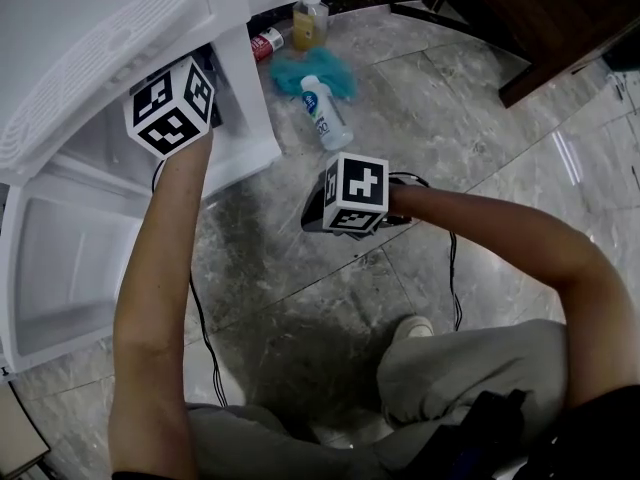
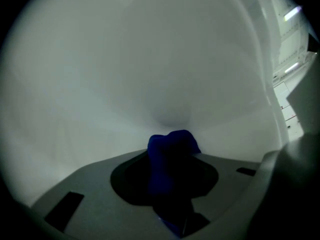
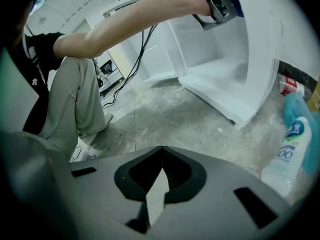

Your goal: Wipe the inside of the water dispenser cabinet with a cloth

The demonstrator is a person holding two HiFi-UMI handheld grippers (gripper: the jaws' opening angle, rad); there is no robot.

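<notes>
The white water dispenser cabinet stands open on the floor, its door swung out at the left. My left gripper reaches into it; in the head view only its marker cube shows at the opening. In the left gripper view the left gripper is shut on a bunched dark blue cloth, close against the cabinet's pale inner wall. My right gripper is shut and holds nothing, tilted down over the stone floor in front of the cabinet.
Right of the cabinet on the floor lie a white bottle with a blue label, a teal rag, a red can and a yellowish bottle. Dark wooden furniture stands at the back right. Cables trail past the person's legs.
</notes>
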